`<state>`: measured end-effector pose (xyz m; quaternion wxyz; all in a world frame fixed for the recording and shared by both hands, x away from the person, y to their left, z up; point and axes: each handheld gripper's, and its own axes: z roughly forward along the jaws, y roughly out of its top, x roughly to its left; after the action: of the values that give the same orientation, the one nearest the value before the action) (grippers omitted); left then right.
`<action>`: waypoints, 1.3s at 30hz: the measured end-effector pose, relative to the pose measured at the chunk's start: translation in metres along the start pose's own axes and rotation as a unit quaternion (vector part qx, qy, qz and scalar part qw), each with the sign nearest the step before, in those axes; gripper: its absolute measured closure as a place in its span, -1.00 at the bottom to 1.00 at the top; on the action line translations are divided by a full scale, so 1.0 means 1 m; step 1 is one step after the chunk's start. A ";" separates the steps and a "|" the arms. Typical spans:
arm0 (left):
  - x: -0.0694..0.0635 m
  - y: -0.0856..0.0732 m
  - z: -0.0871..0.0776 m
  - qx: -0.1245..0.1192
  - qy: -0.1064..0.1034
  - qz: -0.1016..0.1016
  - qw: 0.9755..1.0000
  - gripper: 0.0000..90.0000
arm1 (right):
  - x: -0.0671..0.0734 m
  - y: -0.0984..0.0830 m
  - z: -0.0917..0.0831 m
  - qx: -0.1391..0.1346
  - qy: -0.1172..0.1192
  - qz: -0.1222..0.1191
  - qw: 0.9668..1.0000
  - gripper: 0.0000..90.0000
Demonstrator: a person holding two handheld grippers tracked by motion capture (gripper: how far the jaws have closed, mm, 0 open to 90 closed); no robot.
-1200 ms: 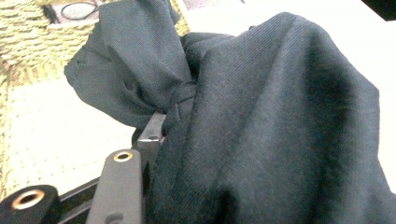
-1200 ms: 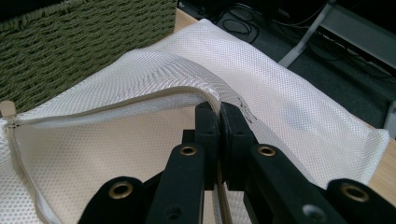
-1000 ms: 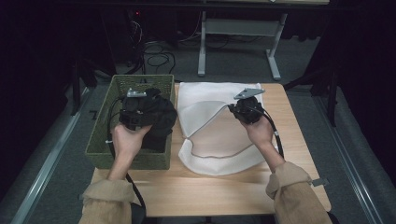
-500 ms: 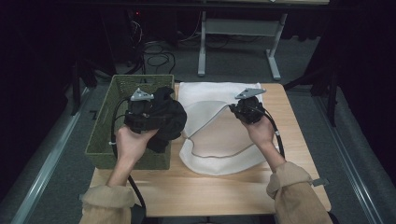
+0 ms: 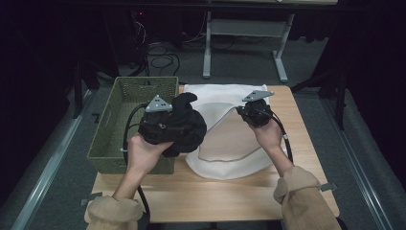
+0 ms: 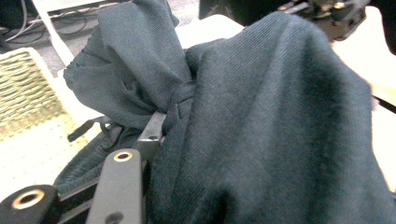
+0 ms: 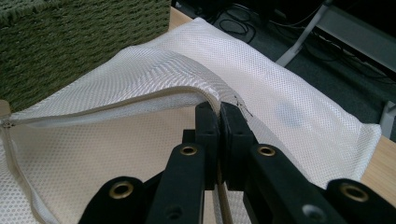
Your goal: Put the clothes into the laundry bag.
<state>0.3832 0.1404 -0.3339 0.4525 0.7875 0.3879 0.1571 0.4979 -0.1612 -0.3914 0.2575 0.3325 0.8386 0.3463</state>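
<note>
The left gripper point(image 5: 165, 125) clamps a bunched dark knit garment point(image 5: 186, 127). The right gripper point(image 7: 219, 116) pinches the white mesh bag's point(image 5: 230, 143) open rim, lifting it.

A wooden table point(image 5: 230, 191) bears a green basket point(image 5: 110, 139) and a white mesh bag point(image 5: 230, 143).

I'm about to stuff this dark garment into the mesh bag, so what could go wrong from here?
The dark garment bulges loosely around the left gripper, so a hanging fold could catch on the basket rim or the bag's edge. The right gripper pinches just the thin rim of the mesh bag; a tug might pull it free and close the opening.
</note>
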 end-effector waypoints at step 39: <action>-0.058 0.011 0.045 0.020 -0.111 0.061 0.992 0.07 | -0.003 0.000 0.000 0.004 0.025 0.008 1.000 0.96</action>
<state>0.3769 0.0670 -0.3430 0.4668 0.8311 0.2890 0.0883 0.4994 -0.1637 -0.3907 0.2320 0.3317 0.8433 0.3535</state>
